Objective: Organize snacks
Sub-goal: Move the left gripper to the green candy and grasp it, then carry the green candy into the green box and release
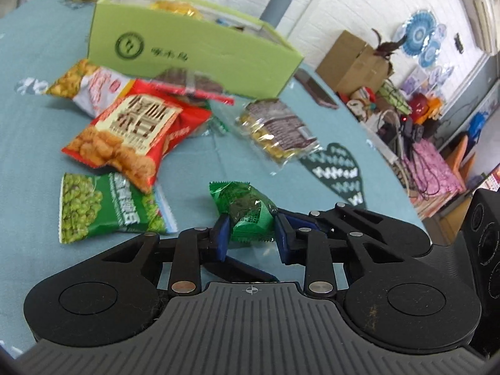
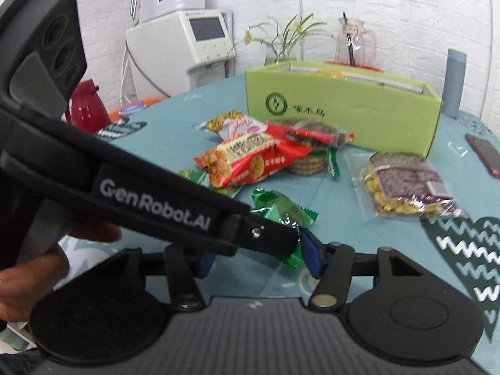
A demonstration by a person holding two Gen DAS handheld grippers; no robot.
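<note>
**Left wrist and right wrist: both claws crowding one little green candy**

Left wrist view first. Left gripper [image 1: 252, 237] clamped on the green candy packet [image 1: 247, 212], blue pads pressed in on both flanks. Packet still down on the teal tablecloth [image 1: 31, 62], long axis running away from the claw and a bit to the left, far crimped end free. Green cardboard box [image 1: 193, 47] straight ahead and well apart, open top, some snacks already inside. Between here and the box: green pea packet [image 1: 106, 206] near on the left, red snack packet [image 1: 134, 134] behind it, clear packet of yellow bits [image 1: 278, 131] off to the right. Bare cloth in the lane between those, so probably fine to lift up and carry forward over the pile.

Right wrist view next. Same green candy packet [image 2: 281, 206] just ahead, with the left gripper [image 2: 290, 240] cutting across from the left, a hand [image 2: 28, 281] behind it. Right gripper [image 2: 259, 259] straddling the near crimped end, one pad right at the wrapper, the other hidden behind the left claw. Can't tell if actually squeezing. Box [image 2: 343, 115] dead ahead. Tight spot: two claws nearly touching, so one likely needs to back off before any lift.
</note>
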